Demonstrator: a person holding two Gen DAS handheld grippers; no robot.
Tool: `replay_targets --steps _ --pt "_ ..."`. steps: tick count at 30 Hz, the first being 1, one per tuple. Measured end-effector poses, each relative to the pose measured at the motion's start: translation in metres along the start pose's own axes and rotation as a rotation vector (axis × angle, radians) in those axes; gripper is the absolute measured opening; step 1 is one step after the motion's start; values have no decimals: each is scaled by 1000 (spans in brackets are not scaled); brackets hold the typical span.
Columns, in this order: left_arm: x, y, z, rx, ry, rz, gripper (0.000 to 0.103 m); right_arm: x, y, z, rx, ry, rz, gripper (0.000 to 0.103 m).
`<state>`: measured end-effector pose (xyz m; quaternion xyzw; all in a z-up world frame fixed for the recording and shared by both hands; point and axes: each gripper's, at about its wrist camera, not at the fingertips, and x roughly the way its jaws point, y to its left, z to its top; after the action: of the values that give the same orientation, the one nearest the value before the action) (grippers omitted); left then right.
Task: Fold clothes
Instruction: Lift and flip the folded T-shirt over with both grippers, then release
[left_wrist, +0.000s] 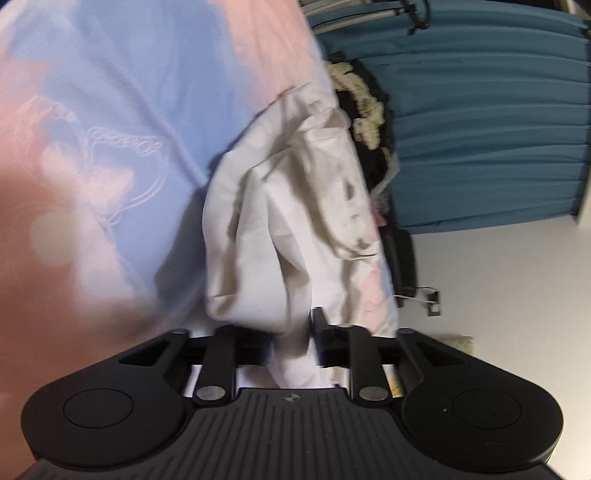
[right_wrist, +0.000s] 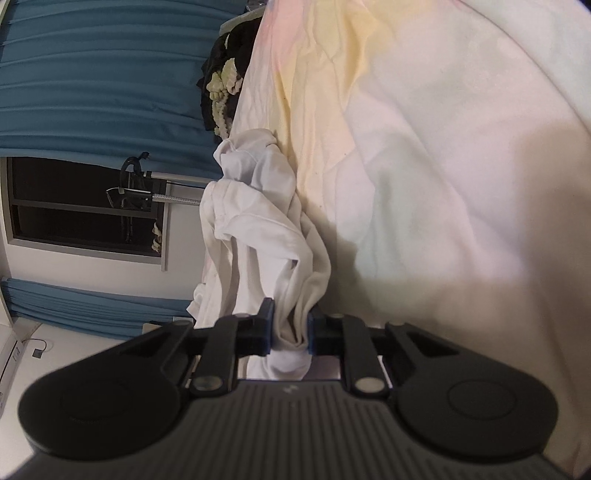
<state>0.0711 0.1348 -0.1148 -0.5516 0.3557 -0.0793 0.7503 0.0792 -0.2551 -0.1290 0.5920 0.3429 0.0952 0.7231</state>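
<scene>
A crumpled white garment lies on a bedsheet of pink and blue patches. My left gripper sits at its near end. A fold of the cloth runs between the parted fingers, which look slack on it; the picture is blurred there. In the right wrist view the same white garment is bunched along the bed's edge. My right gripper has its blue pads pinched on a gathered fold at the near end.
The pale sheet spreads wide beside the garment. A dark heap of clothes with a cream knit piece lies at the far end of the bed. Teal curtains and a dark window stand beyond.
</scene>
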Motion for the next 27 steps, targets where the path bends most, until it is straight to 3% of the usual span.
replay_targets --steps 2,6,7,9,15,22,27 --pt "5 2 1 0 11 24 47 0 0 0 4 2 1 18" --pt "5 8 -2 -16 14 43 47 4 -1 3 0 3 -5 18" --pt "5 10 -1 -18 13 42 43 3 -1 2 -4 3 -7 18" --pt "4 9 -1 -9 4 40 19 3 1 2 -29 -1 -11 18" --pt "-18 -5 -6 20 -23 -5 12 -13 25 -1 -158 -4 4 13" --pt "-76 -37 -43 146 -48 -87 11 -75 53 -17 -208 -17 90 12" --pt "-124 -40 -84 150 -44 -149 11 -135 52 -40 -184 22 104 12"
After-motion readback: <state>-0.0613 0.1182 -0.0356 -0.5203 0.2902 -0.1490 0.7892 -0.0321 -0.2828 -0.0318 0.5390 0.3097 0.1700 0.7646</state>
